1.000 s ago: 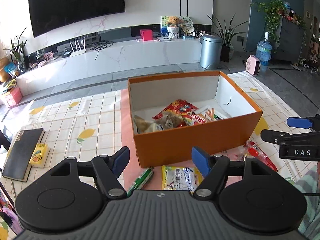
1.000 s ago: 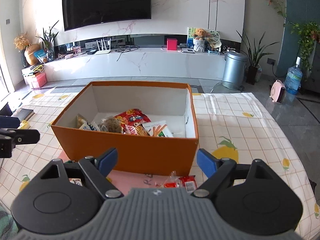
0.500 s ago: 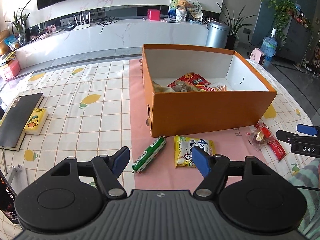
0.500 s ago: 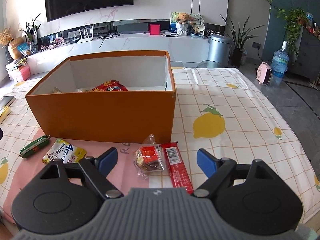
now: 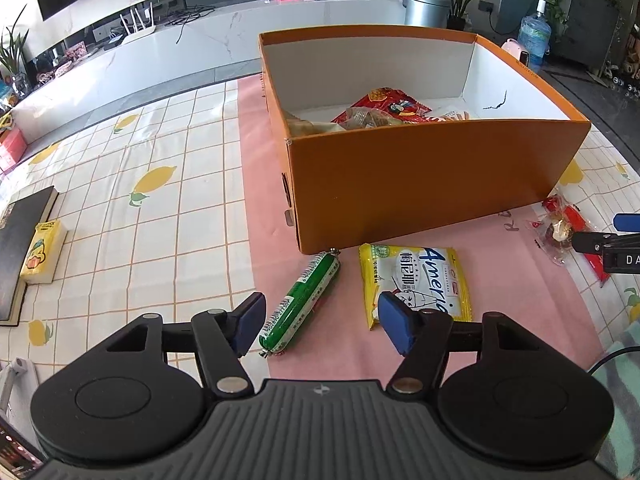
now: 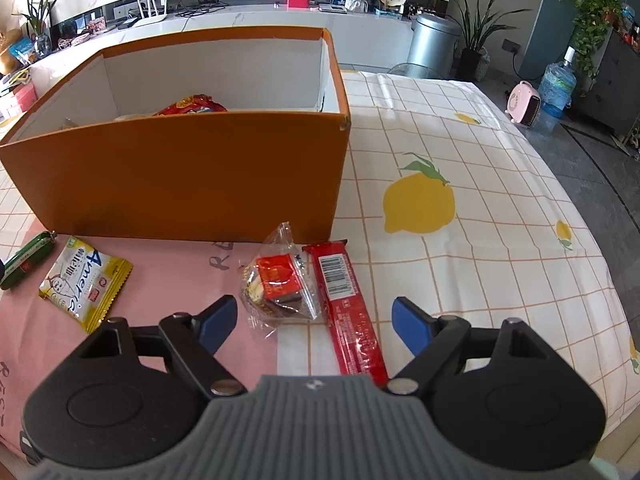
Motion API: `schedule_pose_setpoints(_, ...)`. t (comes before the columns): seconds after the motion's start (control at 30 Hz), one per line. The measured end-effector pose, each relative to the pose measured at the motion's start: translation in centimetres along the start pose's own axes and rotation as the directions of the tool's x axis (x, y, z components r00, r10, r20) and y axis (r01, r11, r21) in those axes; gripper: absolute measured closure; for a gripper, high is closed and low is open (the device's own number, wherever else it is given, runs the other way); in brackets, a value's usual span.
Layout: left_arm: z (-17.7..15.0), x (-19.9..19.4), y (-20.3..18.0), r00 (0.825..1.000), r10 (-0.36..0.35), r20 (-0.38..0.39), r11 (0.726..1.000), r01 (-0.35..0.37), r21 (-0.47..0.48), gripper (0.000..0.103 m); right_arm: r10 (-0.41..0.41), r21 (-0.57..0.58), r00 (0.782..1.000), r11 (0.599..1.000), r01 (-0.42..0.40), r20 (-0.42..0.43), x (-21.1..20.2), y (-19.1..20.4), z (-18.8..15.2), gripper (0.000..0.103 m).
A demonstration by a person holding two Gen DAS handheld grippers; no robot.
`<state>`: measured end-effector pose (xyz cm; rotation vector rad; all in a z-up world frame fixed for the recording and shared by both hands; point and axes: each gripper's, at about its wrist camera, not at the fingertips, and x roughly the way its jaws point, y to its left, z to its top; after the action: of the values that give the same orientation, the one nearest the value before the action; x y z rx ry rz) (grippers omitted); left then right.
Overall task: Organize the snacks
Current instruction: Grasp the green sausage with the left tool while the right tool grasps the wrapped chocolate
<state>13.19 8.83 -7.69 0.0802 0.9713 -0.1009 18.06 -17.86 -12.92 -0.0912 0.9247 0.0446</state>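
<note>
An orange box point(image 5: 420, 184) point(image 6: 180, 188) holds several snack packets. In front of it on the pink mat lie a green sausage stick point(image 5: 302, 300) point(image 6: 24, 258), a yellow packet point(image 5: 414, 280) point(image 6: 86, 280), a clear bag of red sweets point(image 6: 280, 284) point(image 5: 554, 230) and a long red bar point(image 6: 348, 312). My left gripper point(image 5: 320, 326) is open and empty, low over the sausage stick and the yellow packet. My right gripper point(image 6: 314, 320) is open and empty, low over the clear bag and the red bar; its tip shows in the left wrist view point(image 5: 616, 240).
A lemon-print tablecloth point(image 6: 460, 184) covers the table. A black book point(image 5: 20, 236) and a yellow tissue pack point(image 5: 42, 250) lie at the left edge. A TV bench, a metal bin point(image 6: 434, 44) and plants stand beyond the table.
Both grippers have come down from above the box and drawn back toward the snacks on the mat in front of it. Both stayed open and empty.
</note>
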Motion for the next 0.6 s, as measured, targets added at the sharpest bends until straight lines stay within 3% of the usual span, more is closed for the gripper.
schedule_pose_setpoints(0.37, 0.1, 3.7, 0.3, 0.998, -0.004, -0.061, 1.0, 0.005, 0.007, 0.034, -0.05, -0.076, 0.999, 0.996, 0.05, -0.001, 1.4, 1.7, 0.1, 0.033)
schedule_pose_setpoints(0.6, 0.2, 4.6, 0.5, 0.997, 0.013, -0.083, 1.0, -0.012, 0.008, 0.043, -0.033, -0.041, 0.999, 0.999, 0.032, -0.033, 2.4, 1.3, 0.5, 0.041)
